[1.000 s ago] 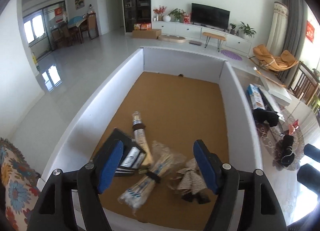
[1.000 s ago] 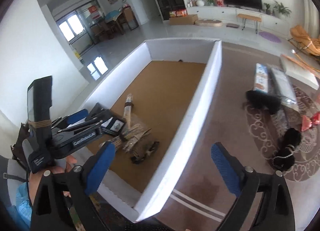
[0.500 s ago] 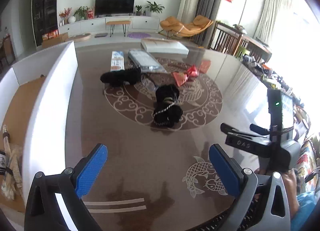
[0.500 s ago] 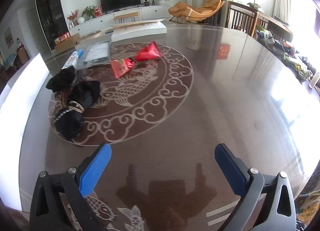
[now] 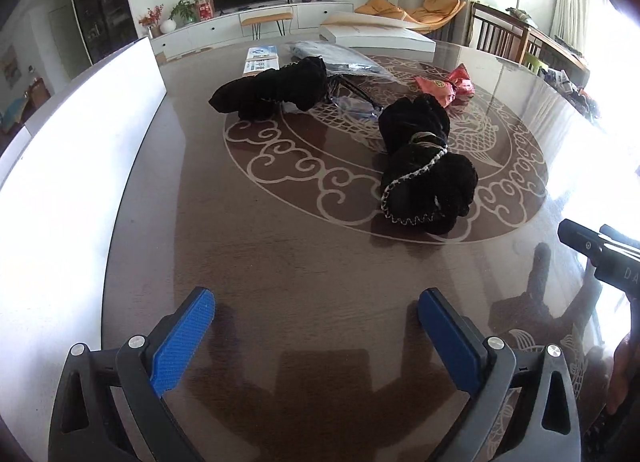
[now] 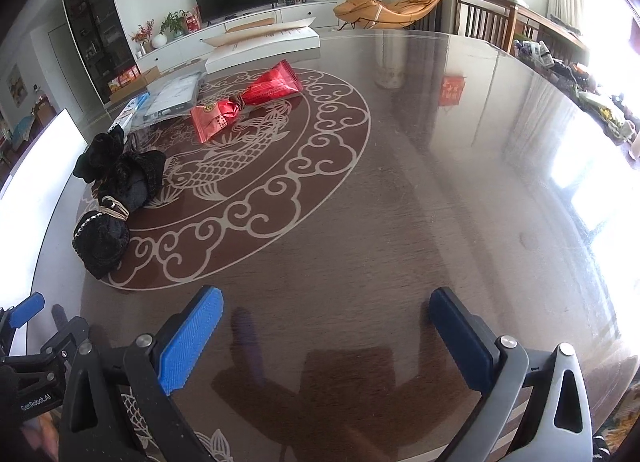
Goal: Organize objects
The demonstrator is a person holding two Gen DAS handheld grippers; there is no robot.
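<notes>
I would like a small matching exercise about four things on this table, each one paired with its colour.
Things:
1. snack packets
2. tied cloth bundle
3. flat box
4. gripper pads

Colours:
A. black
B. blue
C. red
D. white

Pairs: 1-C, 2-A, 3-D, 4-B

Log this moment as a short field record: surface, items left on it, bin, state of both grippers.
surface: round dark table with a pale fish and cloud pattern
black bundles: two, near bundle tied with cord, far bundle
red packets: tied pair
bin: white wall at left
left gripper: open, empty
right gripper: open, empty
</notes>
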